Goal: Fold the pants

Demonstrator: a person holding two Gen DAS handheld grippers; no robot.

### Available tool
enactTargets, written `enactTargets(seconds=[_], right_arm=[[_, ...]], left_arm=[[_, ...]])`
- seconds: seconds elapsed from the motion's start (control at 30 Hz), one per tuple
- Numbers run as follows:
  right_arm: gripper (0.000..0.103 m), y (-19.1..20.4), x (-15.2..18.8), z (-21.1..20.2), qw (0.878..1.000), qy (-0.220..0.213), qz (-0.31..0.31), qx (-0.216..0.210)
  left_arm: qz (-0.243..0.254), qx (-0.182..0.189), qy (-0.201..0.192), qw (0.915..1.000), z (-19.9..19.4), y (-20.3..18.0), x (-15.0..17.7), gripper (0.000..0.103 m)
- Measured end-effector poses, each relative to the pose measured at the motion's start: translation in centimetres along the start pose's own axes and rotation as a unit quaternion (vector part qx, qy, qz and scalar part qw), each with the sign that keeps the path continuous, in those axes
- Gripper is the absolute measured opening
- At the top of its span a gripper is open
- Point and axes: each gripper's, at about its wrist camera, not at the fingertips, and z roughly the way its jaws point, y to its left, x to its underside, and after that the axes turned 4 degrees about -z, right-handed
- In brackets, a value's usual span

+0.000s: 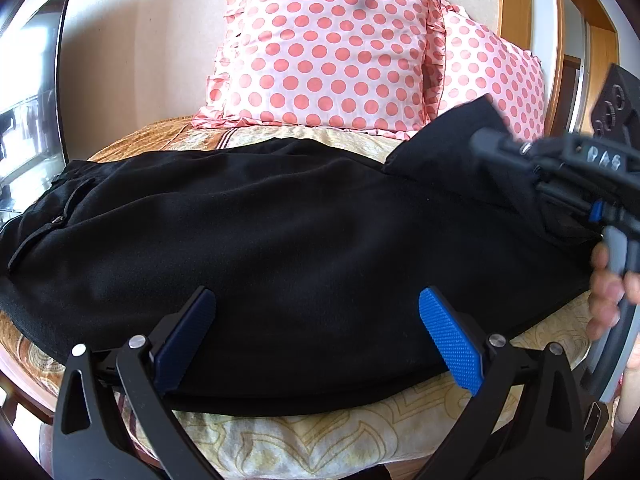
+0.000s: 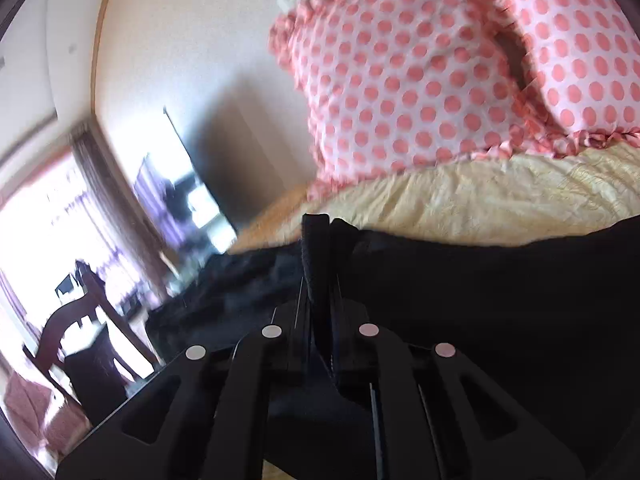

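Black pants [image 1: 280, 248] lie folded lengthwise across the bed, waistband and zipper at the left. My left gripper [image 1: 316, 340] is open over the near edge of the pants, its blue pads [image 1: 448, 344] wide apart and holding nothing. My right gripper [image 1: 486, 142] comes in from the right, shut on the leg end of the pants, which it lifts above the bed. In the right wrist view the right gripper [image 2: 318, 240] is shut on the black cloth [image 2: 480, 300], which drapes to the right.
Two pink polka-dot pillows [image 1: 332, 48] lean against the wall behind the pants. The bed has a yellow patterned cover [image 1: 320, 440]. A dark screen [image 1: 32, 92] stands at the left. A wooden chair [image 2: 88, 332] stands beyond the bed.
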Motion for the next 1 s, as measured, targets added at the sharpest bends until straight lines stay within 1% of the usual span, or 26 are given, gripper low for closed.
enactTargets(seconds=[0.03, 0.07, 0.13, 0.23, 0.3, 0.37, 0.47, 0.53, 0.6, 0.63, 0.67, 0.7, 0.73, 0.77, 0.8, 0.83, 0.87, 0.9, 0.93, 0.97, 1.0], right_arm=[[0.008, 0.7, 0.8, 1.3, 0.999, 0.039, -0.021, 0.001], [0.008, 0.9, 1.4, 1.7, 0.998, 0.056, -0.028, -0.001], [0.008, 0.9, 2.6, 2.2, 0.997, 0.075, -0.024, -0.007], [0.008, 0.9, 3.1, 1.9, 0.997, 0.067, -0.027, -0.005], [0.008, 0.9, 2.9, 1.6, 0.998, 0.061, -0.028, -0.005], [0.008, 1.4, 3.0, 1.2, 0.997, 0.056, -0.043, -0.002], [0.008, 2.2, 3.5, 1.2, 0.995, 0.068, -0.066, 0.001], [0.01, 2.2, 3.9, 1.7, 0.993, 0.092, -0.073, 0.004], [0.018, 2.5, 4.1, 1.7, 0.991, 0.106, -0.085, 0.006], [0.034, 2.8, 4.2, 1.5, 0.99, 0.109, -0.088, -0.005], [0.048, 3.2, 4.2, 0.9, 0.99, 0.105, -0.091, -0.028], [0.052, 3.5, 4.2, 0.3, 0.99, 0.098, -0.09, -0.052], [0.052, 3.7, 3.9, -0.3, 0.99, 0.088, -0.086, -0.069], [0.052, 3.8, 3.7, -0.8, 0.991, 0.076, -0.084, -0.07], [0.051, 3.8, 3.3, -1.3, 0.993, 0.058, -0.084, -0.06], [0.051, 3.7, 2.9, -1.6, 0.995, 0.043, -0.086, -0.037], [0.05, 3.6, 2.4, -1.7, 0.995, 0.03, -0.094, 0.005], [0.05, 3.7, 2.1, -1.1, 0.992, 0.035, -0.112, 0.049], [0.05, 3.7, 2.0, -0.7, 0.99, 0.042, -0.119, 0.067], [0.05, 3.8, 1.9, 0.2, 0.986, 0.058, -0.127, 0.086], [0.05, 4.1, 2.0, 1.1, 0.984, 0.076, -0.134, 0.089]], left_arm=[[-0.001, 0.001, 0.001, 1.0, 0.0, 0.1, 0.0, 0.101], [-0.003, 0.003, 0.002, 1.0, 0.0, 0.1, 0.0, 0.101], [-0.018, 0.015, 0.002, 0.9997, -0.3, 0.6, -0.2, 0.101], [-0.06, 0.04, -0.004, 0.9974, -1.0, 1.6, -0.6, 0.101], [-0.082, 0.049, -0.014, 0.9953, -1.7, 2.1, -1.0, 0.101], [-0.091, 0.05, -0.023, 0.9943, -2.2, 2.4, -1.3, 0.101], [-0.094, 0.043, -0.043, 0.9937, -3.2, 2.8, -1.6, 0.101], [-0.101, 0.043, -0.054, 0.9925, -3.7, 3.2, -1.8, 0.101], [-0.108, 0.038, -0.065, 0.9913, -4.3, 3.8, -2.0, 0.101], [-0.111, 0.031, -0.071, 0.9908, -4.7, 4.2, -2.2, 0.101], [-0.113, 0.026, -0.077, 0.9903, -5.1, 4.6, -2.2, 0.101], [-0.115, 0.021, -0.083, 0.9897, -5.4, 4.9, -2.3, 0.101], [-0.119, 0.016, -0.089, 0.9888, -5.8, 5.3, -2.4, 0.101], [-0.124, 0.009, -0.097, 0.9875, -6.3, 5.9, -2.5, 0.101], [-0.129, 0.002, -0.105, 0.9861, -6.7, 6.4, -2.5, 0.101], [-0.133, -0.006, -0.112, 0.9847, -7.0, 6.9, -2.5, 0.101], [-0.14, -0.021, -0.121, 0.9825, -7.5, 7.5, -2.6, 0.101], [-0.145, -0.034, -0.127, 0.9806, -7.8, 8.1, -2.7, 0.101], [-0.15, -0.042, -0.131, 0.979, -8.0, 8.5, -2.7, 0.101], [-0.161, -0.055, -0.136, 0.9759, -8.4, 9.4, -2.6, 0.101], [-0.169, -0.064, -0.139, 0.9738, -8.6, 10.0, -2.6, 0.101]])
